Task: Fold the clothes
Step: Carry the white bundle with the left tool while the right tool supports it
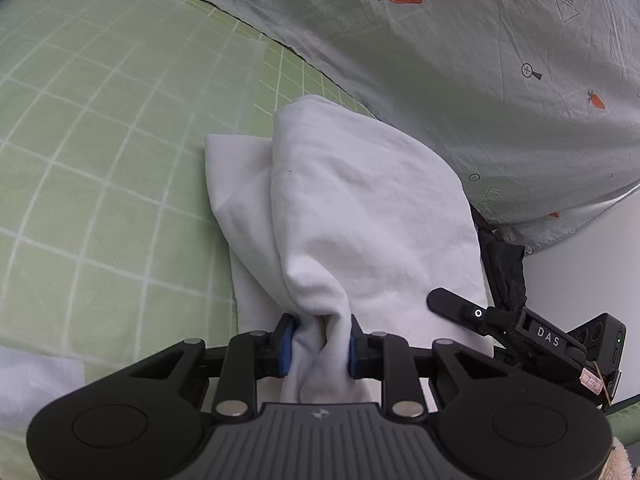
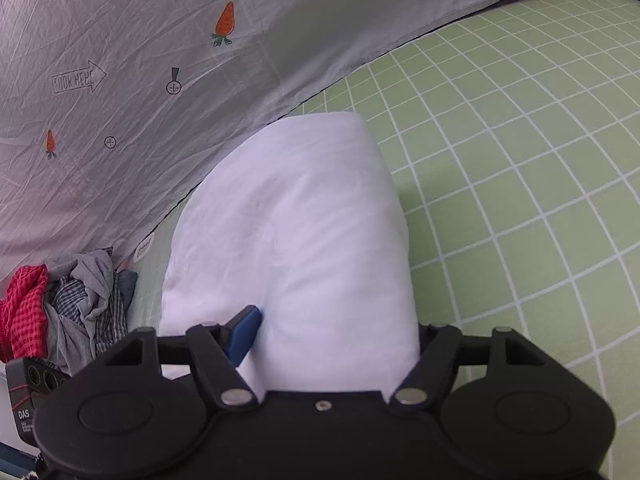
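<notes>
A white garment (image 1: 360, 216) lies folded in a thick bundle on the green checked bedsheet (image 1: 100, 152). My left gripper (image 1: 320, 344) is shut on a bunched near corner of it, with both blue pads pressing the cloth. In the right wrist view the same white garment (image 2: 296, 232) fills the gap of my right gripper (image 2: 334, 340). Its left blue pad (image 2: 244, 336) presses into the fold, while cloth hides the right finger. That gripper's black finger (image 1: 452, 304) shows in the left wrist view, lying on the garment's right edge.
A grey quilt with carrot prints (image 1: 460, 60) is heaped along the far side of the bed. A pile of clothes, red checked, grey and plaid (image 2: 72, 300), sits by the quilt (image 2: 120, 120). Some white cloth (image 1: 32, 384) lies at the near left. Black fabric (image 1: 504, 268) hangs beside the garment.
</notes>
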Demonstrator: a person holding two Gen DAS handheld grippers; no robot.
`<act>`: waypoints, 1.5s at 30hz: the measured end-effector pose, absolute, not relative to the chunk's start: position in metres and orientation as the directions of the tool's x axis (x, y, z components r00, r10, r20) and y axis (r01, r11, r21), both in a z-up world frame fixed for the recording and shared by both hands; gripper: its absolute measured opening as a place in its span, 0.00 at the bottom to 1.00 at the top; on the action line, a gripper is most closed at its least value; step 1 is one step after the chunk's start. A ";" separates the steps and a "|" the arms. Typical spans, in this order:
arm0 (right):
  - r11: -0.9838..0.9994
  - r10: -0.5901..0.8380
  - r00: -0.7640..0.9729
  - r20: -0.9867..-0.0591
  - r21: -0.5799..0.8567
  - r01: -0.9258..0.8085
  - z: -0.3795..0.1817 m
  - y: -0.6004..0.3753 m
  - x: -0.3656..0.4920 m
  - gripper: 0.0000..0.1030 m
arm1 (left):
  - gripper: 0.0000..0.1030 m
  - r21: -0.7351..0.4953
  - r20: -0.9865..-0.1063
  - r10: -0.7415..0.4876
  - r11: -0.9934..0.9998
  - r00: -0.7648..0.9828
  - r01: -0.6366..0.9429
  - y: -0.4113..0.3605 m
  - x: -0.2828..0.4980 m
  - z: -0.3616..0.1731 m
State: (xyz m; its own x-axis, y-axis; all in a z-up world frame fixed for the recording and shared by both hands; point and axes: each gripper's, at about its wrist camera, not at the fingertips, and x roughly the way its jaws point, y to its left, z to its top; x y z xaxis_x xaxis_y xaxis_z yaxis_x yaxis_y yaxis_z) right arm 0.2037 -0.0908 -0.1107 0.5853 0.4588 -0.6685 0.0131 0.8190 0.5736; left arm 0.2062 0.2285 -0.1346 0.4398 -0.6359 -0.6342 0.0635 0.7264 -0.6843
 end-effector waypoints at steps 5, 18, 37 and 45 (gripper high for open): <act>0.783 0.481 0.625 -0.615 0.622 0.010 -0.099 -0.102 0.187 0.41 | 0.18 -0.679 -0.629 -0.641 0.728 0.441 0.089 0.216 0.204 -0.116; 0.765 0.340 0.724 -0.600 0.624 0.158 -0.073 -0.200 0.111 0.39 | 0.17 -0.683 -0.612 -0.726 0.685 0.314 0.253 0.114 0.180 -0.087; 0.765 0.268 0.768 -0.581 0.613 0.197 -0.048 -0.506 0.077 0.38 | 0.16 -0.669 -0.584 -0.761 0.648 0.283 0.365 -0.204 0.170 -0.052; 0.849 0.240 0.812 -0.533 0.521 0.091 0.009 -0.658 0.128 0.38 | 0.16 -0.713 -0.465 -0.826 0.563 0.318 0.418 -0.343 0.219 -0.024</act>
